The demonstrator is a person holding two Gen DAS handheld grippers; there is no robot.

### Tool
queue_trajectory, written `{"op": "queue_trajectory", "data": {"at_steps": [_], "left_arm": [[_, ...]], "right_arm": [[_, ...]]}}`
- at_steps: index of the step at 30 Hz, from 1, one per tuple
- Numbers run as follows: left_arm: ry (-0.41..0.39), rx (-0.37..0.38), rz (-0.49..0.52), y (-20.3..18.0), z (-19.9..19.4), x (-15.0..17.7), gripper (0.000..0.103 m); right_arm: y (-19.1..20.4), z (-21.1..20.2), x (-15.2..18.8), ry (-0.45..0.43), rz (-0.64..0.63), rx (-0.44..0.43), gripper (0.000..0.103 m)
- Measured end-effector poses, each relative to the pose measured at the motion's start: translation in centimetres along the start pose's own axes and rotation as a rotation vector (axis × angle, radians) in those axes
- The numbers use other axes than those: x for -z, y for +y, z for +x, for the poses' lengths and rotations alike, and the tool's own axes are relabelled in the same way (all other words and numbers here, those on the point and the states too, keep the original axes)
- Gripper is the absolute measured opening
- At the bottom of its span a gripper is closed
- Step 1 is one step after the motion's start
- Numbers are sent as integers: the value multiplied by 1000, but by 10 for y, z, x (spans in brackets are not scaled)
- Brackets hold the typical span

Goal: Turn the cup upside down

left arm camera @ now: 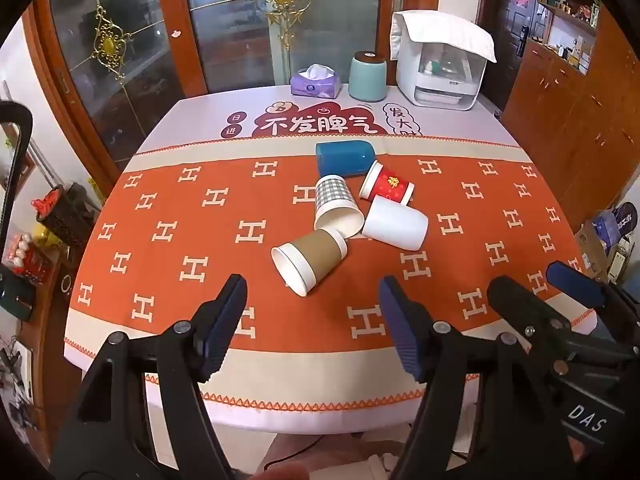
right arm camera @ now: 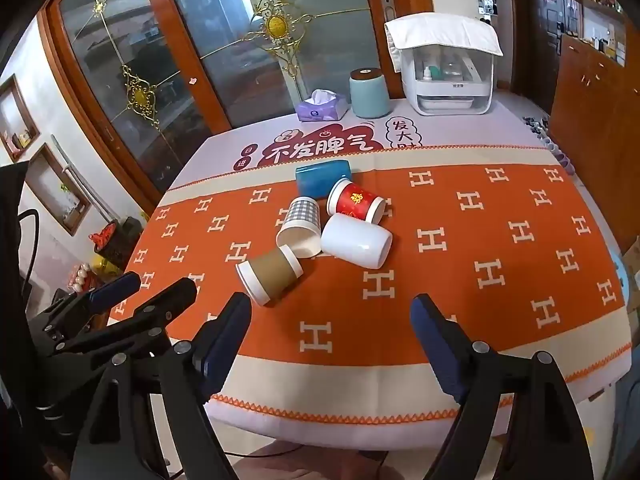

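Observation:
Several cups lie on their sides in a cluster on the orange cloth: a brown-sleeved paper cup [left arm camera: 308,258] [right arm camera: 269,271] nearest, a grey checked cup [left arm camera: 335,206] [right arm camera: 301,226], a white cup [left arm camera: 396,222] [right arm camera: 356,240], a red cup [left arm camera: 386,187] [right arm camera: 355,201] and a blue cup [left arm camera: 345,157] [right arm camera: 323,177] farthest. My left gripper [left arm camera: 314,300] is open and empty over the table's near edge, short of the brown cup. My right gripper [right arm camera: 332,316] is open and empty beside it; it shows at the right of the left wrist view [left arm camera: 536,284]. The left gripper shows at the left of the right wrist view [right arm camera: 148,284].
At the table's far edge stand a purple tissue box [left arm camera: 316,80], a teal canister [left arm camera: 367,76] and a white appliance [left arm camera: 440,68] with a cloth on top. Glass doors rise behind, wooden cabinets [left arm camera: 580,92] to the right, clutter on a low shelf [left arm camera: 60,216] at left.

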State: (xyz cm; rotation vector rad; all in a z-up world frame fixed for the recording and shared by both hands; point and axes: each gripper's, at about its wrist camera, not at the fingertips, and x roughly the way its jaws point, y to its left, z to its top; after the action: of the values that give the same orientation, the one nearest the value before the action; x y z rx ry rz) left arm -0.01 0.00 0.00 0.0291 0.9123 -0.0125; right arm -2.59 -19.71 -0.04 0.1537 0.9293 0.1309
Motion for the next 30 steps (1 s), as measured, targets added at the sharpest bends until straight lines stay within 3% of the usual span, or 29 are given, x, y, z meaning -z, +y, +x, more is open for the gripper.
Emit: {"op": "queue_trajectory", "data": {"at_steps": [30], "left_arm": [[38,12,-21,-1,-6,12,62]], "right_arm": [[-3,-8,18,5,13,-15,83]]}}
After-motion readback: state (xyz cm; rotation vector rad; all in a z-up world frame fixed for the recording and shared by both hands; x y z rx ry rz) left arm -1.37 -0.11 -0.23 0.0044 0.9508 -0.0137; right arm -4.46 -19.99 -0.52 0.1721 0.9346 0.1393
